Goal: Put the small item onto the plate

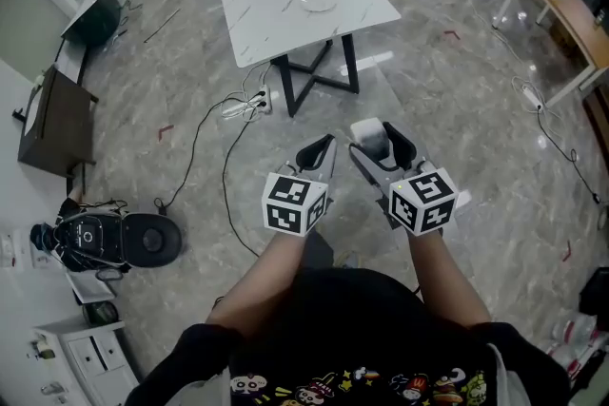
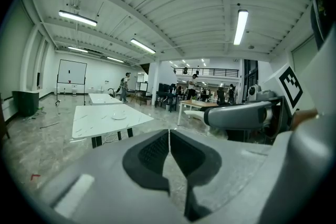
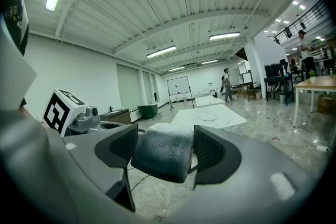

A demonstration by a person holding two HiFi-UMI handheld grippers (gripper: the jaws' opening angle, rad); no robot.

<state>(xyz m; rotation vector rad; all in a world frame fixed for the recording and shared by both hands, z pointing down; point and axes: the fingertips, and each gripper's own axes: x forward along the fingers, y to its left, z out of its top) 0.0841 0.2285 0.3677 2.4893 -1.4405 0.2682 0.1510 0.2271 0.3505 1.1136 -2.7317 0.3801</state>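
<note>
My right gripper (image 1: 377,145) is shut on a small whitish-grey block (image 3: 164,152), also seen as a pale block (image 1: 371,137) in the head view, held over the floor. The left gripper (image 1: 326,145) hangs beside it, shut with nothing between its jaws; in the left gripper view the left gripper (image 2: 169,136) has its pads pressed together. A white plate (image 1: 320,3) lies on the white marble table (image 1: 276,14) ahead, well beyond both grippers. The plate (image 3: 209,118) shows small in the right gripper view, and the plate (image 2: 119,116) likewise in the left gripper view.
A black cross-leg base (image 1: 314,71) holds the table up. A power strip and cables (image 1: 243,106) lie on the floor left of it. A round black device (image 1: 143,240) sits at left. A wooden table (image 1: 568,14) stands far right. People stand far off in the hall.
</note>
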